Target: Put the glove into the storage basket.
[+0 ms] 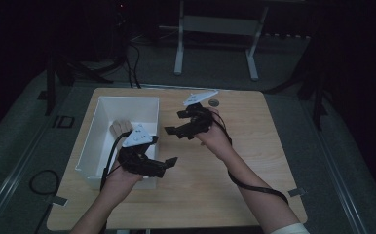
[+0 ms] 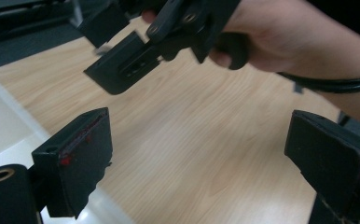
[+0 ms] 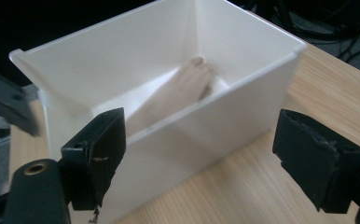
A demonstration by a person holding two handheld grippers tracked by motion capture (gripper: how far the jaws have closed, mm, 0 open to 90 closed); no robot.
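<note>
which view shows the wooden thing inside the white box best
The right gripper view: it looks straight into the white box, where the light wooden piece lies on the floor of the box. The high view shows a small part of that piece beside the left hand-held gripper. The left gripper view catches just a white edge.
</note>
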